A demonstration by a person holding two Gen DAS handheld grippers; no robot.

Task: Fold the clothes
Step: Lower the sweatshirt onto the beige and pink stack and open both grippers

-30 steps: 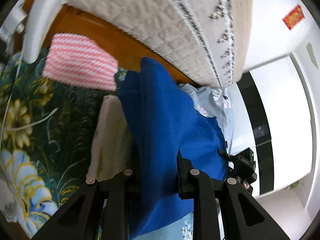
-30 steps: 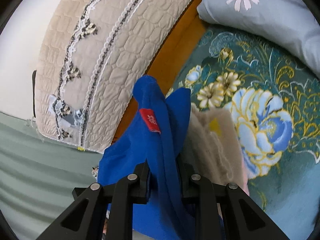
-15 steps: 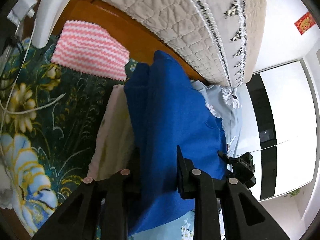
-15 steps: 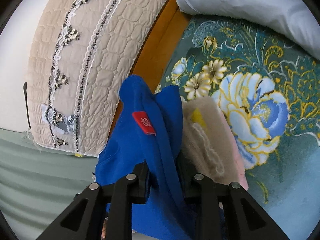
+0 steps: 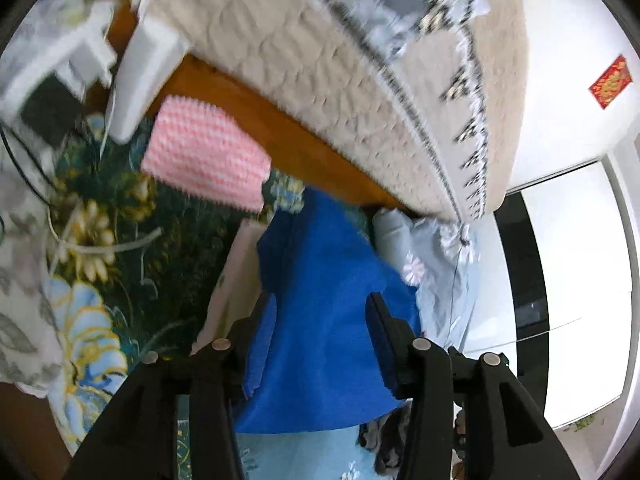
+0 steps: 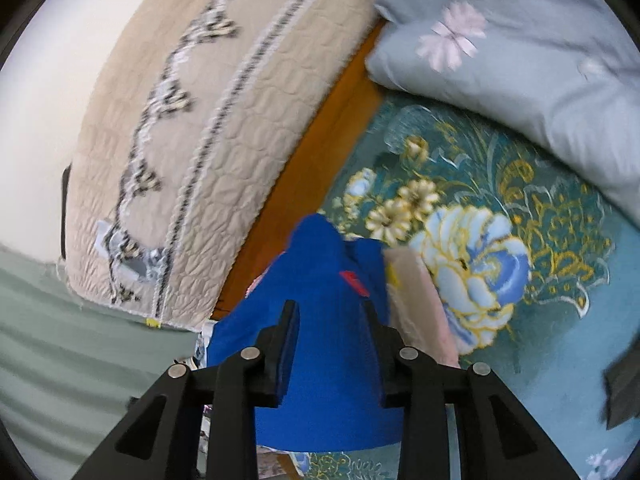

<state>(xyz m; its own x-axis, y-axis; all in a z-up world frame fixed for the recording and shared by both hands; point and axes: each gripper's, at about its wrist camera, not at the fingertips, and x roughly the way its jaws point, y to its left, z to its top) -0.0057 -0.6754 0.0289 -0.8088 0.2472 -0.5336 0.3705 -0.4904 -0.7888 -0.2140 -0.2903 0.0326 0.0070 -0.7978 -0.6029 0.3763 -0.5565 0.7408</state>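
A folded bright blue knit garment [image 5: 320, 300] is seen lying on a beige folded cloth [image 5: 236, 276] on the dark green floral bedspread [image 5: 168, 216]. The jaws of the left gripper [image 5: 322, 320] are opening, the blue fabric lying between them unpressed. The jaws of the right gripper [image 6: 330, 322] are likewise opening over the same garment. A small red label [image 6: 354, 282] is sewn to it; its writing cannot be read. A red sticker [image 5: 610, 82] with an illegible gold design is fixed to the white wall [image 5: 568, 40].

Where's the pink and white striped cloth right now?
Left wrist view, upper left: the pink and white cloth lies on the floral bedspread against the wooden bed frame.
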